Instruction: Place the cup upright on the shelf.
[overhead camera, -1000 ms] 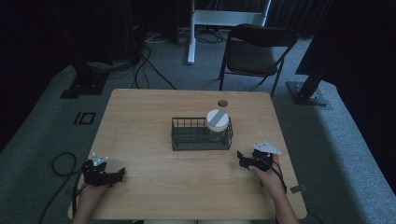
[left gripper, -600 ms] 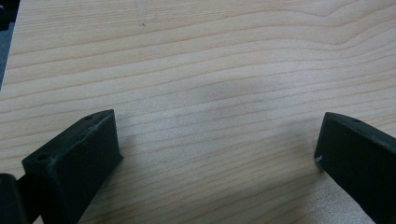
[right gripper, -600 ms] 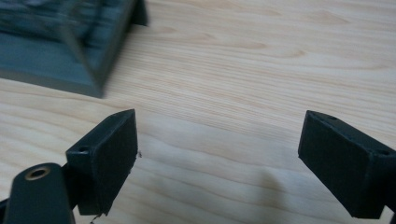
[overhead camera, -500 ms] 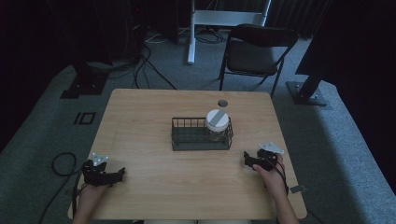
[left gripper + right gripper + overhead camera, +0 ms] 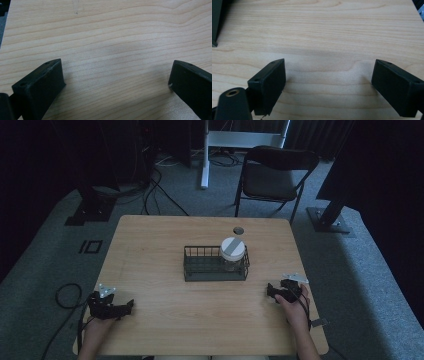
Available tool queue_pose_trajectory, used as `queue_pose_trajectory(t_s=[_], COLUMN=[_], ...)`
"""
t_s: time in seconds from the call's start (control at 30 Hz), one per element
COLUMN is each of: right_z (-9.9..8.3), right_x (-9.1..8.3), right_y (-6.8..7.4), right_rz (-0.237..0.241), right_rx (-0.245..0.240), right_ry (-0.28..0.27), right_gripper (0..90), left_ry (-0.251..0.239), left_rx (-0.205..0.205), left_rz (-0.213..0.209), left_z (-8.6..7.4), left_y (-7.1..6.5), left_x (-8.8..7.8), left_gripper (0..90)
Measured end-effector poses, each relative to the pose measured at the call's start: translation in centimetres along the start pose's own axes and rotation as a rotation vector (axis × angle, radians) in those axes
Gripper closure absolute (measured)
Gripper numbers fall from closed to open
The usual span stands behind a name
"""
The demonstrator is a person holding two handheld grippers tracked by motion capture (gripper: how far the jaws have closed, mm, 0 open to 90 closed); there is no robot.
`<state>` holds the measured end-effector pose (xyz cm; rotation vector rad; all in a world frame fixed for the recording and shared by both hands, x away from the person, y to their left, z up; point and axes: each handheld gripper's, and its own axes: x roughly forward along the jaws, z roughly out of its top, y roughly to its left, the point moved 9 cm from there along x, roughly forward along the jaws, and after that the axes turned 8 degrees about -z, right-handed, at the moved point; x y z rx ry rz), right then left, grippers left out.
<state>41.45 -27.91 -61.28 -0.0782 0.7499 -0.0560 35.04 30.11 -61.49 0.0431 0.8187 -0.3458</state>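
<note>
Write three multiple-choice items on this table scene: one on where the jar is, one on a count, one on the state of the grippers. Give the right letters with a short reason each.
1. Where does the jar stand?
A. At the right end of the wire basket
B. On the chair seat
C. Between the left gripper's jaws

2. How many grippers are at the table?
A. One
B. Two
C. Four

3. How do the jaws of the two grippers stand?
A. Both shut on the jar
B. One open, one shut
C. Both open with bare wood between them

Answers:
1 A: the high view shows the white-lidded jar inside the basket's right end.
2 B: the left gripper and the right gripper sit near the table's front corners.
3 C: each gripper view shows its jaws wide apart over bare tabletop.
</note>
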Motion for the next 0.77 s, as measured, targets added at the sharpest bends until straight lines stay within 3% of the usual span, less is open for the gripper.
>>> queue_pose_trajectory(t_s=[0.6, 0.77], right_z=[-0.05, -0.04], right_x=[0.08, 0.1], right_y=[0.09, 0.08], right_rz=[0.014, 0.016], right_rx=[0.0, -0.003], right_ry=[0.009, 0.009], right_gripper=[11.9, 11.8], left_ry=[0.0, -0.003], left_rx=[0.0, -0.029], left_rz=[0.003, 0.027], left_z=[-0.01, 0.02], left_y=[0.04, 0.32], left_x=[-0.02, -0.04], left_gripper=[0.3, 0.3])
